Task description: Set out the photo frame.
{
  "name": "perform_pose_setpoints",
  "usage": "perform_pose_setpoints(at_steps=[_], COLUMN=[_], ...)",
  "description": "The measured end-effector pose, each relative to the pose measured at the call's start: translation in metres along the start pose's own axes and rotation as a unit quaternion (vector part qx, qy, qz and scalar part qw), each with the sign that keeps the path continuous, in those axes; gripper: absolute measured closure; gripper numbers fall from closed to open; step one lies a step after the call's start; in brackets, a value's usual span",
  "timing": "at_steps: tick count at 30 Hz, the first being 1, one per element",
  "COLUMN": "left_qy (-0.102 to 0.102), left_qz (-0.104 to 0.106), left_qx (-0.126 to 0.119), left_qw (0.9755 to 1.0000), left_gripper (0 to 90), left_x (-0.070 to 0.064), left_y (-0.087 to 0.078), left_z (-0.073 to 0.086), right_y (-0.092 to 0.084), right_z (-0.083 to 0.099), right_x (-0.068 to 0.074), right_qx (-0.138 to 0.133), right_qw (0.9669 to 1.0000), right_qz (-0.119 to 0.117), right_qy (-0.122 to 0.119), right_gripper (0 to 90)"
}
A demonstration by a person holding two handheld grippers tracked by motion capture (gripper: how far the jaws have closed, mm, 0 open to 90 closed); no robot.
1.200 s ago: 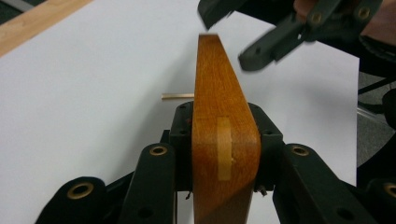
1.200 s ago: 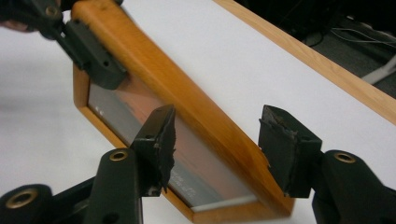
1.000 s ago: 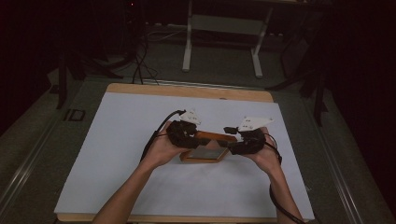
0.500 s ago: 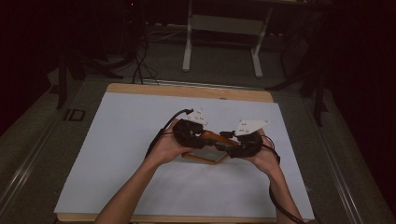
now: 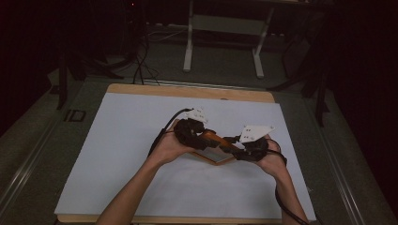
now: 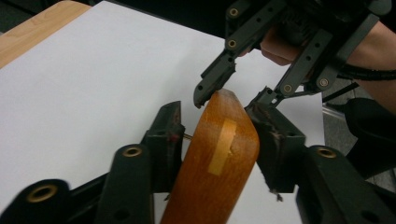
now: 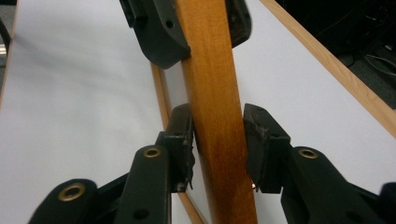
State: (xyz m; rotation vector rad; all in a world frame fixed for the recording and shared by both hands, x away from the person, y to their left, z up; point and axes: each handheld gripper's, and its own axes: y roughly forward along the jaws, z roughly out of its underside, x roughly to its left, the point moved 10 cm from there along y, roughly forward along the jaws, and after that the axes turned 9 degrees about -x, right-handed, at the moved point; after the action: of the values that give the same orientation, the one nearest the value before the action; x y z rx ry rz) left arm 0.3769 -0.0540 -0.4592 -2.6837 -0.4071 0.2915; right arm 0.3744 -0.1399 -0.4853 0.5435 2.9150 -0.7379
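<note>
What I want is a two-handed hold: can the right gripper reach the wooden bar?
Probably yes: the wooden bar lies between the right gripper's jaws, which have just been closing; nothing blocks it.

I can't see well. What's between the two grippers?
A brown wooden piece spans from the left gripper to the right gripper, seen in the high view.

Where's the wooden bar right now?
The wooden bar sits mid-table in the high view, between the left gripper and right gripper, above a wooden frame.
</note>
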Motion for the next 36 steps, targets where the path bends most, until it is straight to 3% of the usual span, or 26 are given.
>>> perform_pose_setpoints(at_steps=[5,11,16,21,29,36], left_qy=[-0.002,-0.015,-0.034,-0.046,-0.061,-0.073], left_qz=[-0.011,-0.02,-0.041,-0.046,-0.042,-0.037], left_qx=[-0.003,-0.027,-0.043,-0.051,-0.062,-0.055], left_qw=[0.9999,0.9993,0.9977,0.9966,0.9953,0.9951], left_gripper=[46.5,42.6,39.8,38.4,38.8,39.9], left_x=[0.005,0.013,0.024,0.03,0.034,0.034], left_y=[-0.003,-0.014,-0.022,-0.025,-0.019,0.002], left_z=[0.0,0.002,0.016,0.029,0.044,0.06], right_y=[-0.001,-0.006,-0.012,-0.016,-0.021,-0.027], right_z=[0.001,0.004,0.008,0.012,0.017,0.023], right_x=[0.0,-0.001,-0.002,-0.003,-0.005,-0.007], right_qx=[0.003,-0.001,-0.004,-0.011,-0.016,-0.023], right_qw=[1.0,1.0,1.0,0.9998,0.9995,0.999], right_qz=[0.003,0.008,0.008,0.01,0.016,0.023], right_qy=[-0.006,-0.004,0.002,0.013,0.022,0.032], right_gripper=[66.5,68.0,68.2,68.3,68.4,68.3])
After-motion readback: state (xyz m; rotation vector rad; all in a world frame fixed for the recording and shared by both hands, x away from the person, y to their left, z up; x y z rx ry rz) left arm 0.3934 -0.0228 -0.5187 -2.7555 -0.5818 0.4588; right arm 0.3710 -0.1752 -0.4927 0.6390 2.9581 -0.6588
